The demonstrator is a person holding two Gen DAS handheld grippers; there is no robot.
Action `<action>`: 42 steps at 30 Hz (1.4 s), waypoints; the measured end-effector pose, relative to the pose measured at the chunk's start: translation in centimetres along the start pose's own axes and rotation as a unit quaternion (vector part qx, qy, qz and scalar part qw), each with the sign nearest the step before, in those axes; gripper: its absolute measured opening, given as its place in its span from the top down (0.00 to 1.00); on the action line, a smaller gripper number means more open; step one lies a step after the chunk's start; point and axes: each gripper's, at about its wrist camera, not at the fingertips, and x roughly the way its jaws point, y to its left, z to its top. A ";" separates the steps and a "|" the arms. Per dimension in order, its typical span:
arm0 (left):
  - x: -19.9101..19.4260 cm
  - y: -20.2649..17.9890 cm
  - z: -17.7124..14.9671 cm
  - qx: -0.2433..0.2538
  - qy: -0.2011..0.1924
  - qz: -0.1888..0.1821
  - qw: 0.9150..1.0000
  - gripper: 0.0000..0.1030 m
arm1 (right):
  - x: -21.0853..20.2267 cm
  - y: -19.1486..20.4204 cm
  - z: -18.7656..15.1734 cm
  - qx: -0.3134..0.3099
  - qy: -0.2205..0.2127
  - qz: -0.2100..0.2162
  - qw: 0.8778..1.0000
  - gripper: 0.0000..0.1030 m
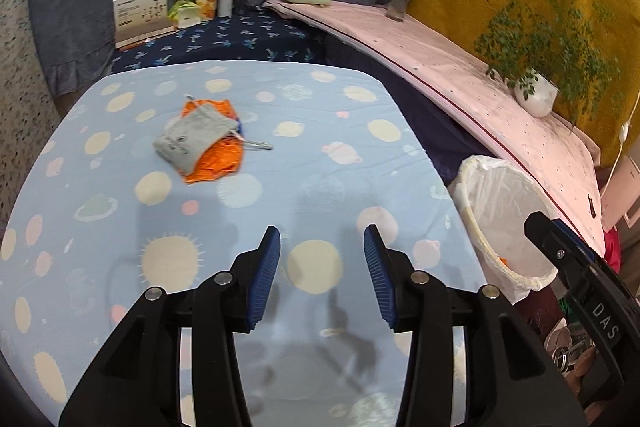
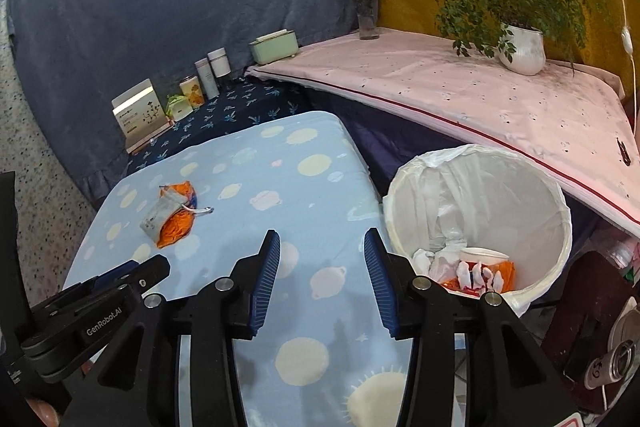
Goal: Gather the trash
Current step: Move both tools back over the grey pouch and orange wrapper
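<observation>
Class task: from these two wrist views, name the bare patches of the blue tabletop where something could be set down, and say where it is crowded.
Bare: the near tablecloth between both open grippers and the grey pouch, plus the strip from the pouch across to the bin. Crowded: the pouch overlapping the orange wrapper, and the back ledge row of boxes and canisters.

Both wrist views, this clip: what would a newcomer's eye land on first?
The orange wrapper with a grey drawstring pouch lying on top of it stands out on the pale blue planet-print tablecloth. Beside the table's right edge sits the white-lined trash bin, already holding crumpled white and orange scraps. The left gripper and right gripper both hover open and empty in the foreground.
</observation>
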 end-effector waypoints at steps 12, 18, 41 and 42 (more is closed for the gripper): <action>-1.6 6.0 -0.7 -0.047 -0.005 0.032 0.998 0.49 | 0.4 6.5 -1.3 -0.052 0.014 0.019 0.998 0.54; -1.8 8.6 -1.0 -0.062 -0.004 0.043 0.997 0.49 | 1.0 9.2 -1.7 -0.072 0.022 0.026 0.997 0.54; 1.9 19.8 1.1 -0.122 0.008 0.097 0.988 0.29 | 9.4 17.1 -2.0 -0.083 0.071 0.048 0.993 0.48; 2.2 20.0 1.5 -0.123 0.007 0.096 0.988 0.28 | 10.0 17.6 -1.9 -0.084 0.073 0.050 0.993 0.48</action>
